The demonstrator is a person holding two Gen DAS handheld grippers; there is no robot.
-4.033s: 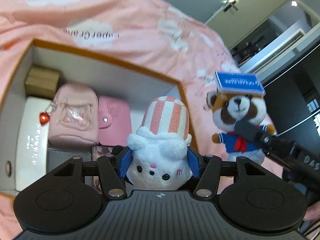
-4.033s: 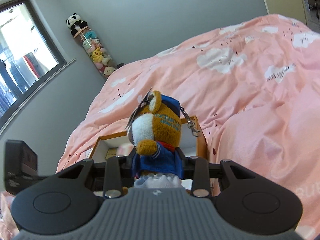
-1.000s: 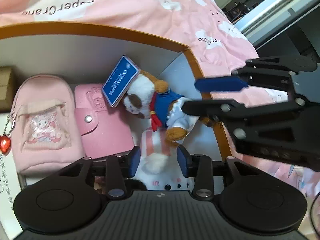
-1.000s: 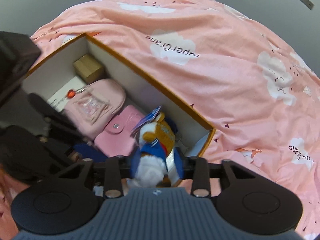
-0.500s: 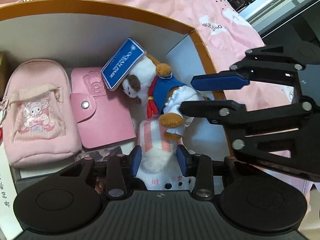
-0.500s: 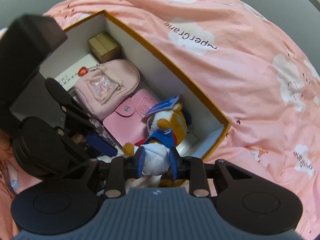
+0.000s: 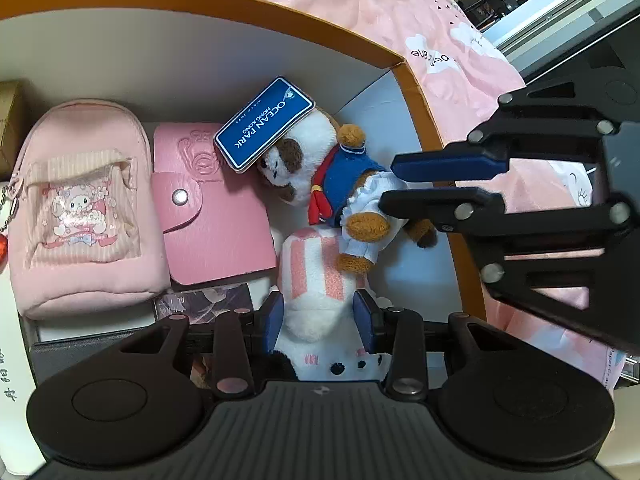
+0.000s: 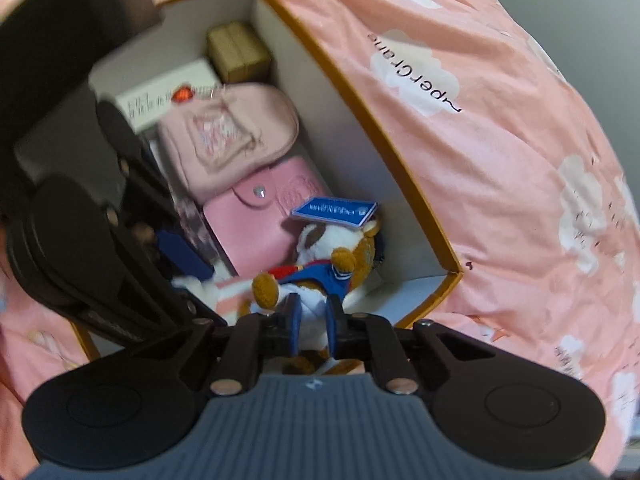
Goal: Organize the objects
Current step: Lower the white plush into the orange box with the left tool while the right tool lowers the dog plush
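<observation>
While the box (image 7: 416, 80) sits on the pink bed (image 8: 500, 160), it holds a pouch (image 7: 84, 208), wallet (image 7: 216, 216) and two plushies. The left gripper (image 7: 320, 312) squeezes the striped plushie (image 7: 316, 276); the right gripper (image 8: 311, 320), closed narrow, pinches the bear (image 7: 344, 184).

There were two plush toys: a red-panda plush (image 7: 320, 168) in a blue sailor top ahead of the left tongs, and a white plush with a pink-striped hat (image 7: 320, 280) between those tongs' pads. Two pink cases lay to the left of them, a zipped pouch (image 7: 84, 208) and a snap-button wallet (image 7: 212, 208). One brown carton (image 8: 238, 52) sat far ahead of the right tongs. One blue tag (image 7: 266, 122) was counted, one orange-rimmed box (image 7: 424, 100), and one pink bedspread (image 8: 500, 160).
</observation>
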